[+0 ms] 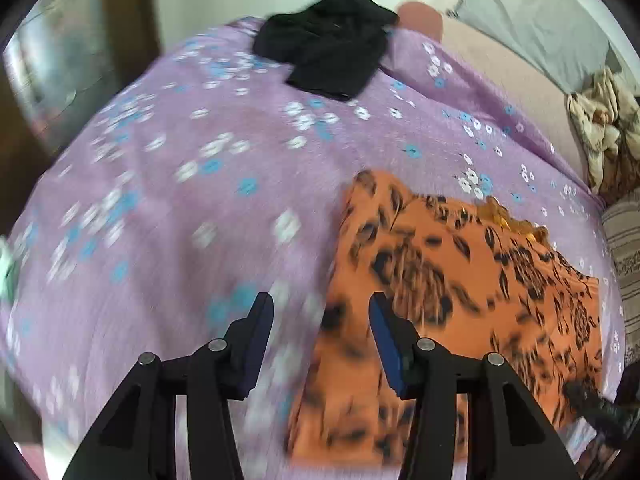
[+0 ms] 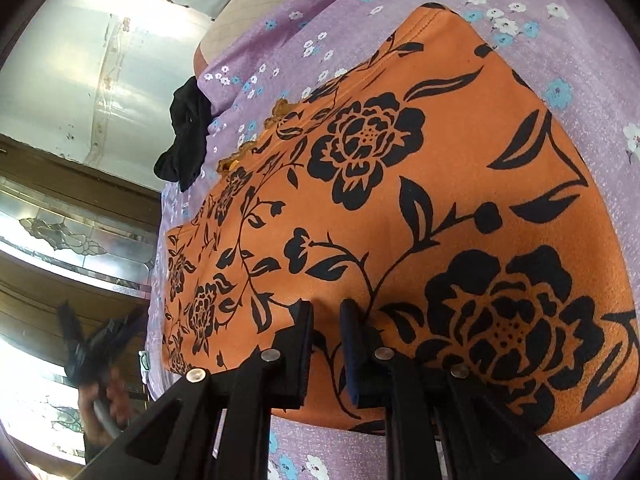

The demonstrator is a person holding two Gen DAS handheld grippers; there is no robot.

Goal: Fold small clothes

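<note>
Orange top (image 2: 420,200) lies flat mid-sheet (image 1: 180,200), likely part-folded, black garment (image 1: 332,52) waiting at the far edge; left gripper (image 1: 320,340) spread, empty, at the top's edge, right gripper (image 2: 326,344) nearly closed, gripping nothing; next: pinch an edge and fold over.

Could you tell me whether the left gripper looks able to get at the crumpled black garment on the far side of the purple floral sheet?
Probably yes: the left gripper is empty, with only bare purple floral sheet before the crumpled black garment, though that lies well ahead.
</note>
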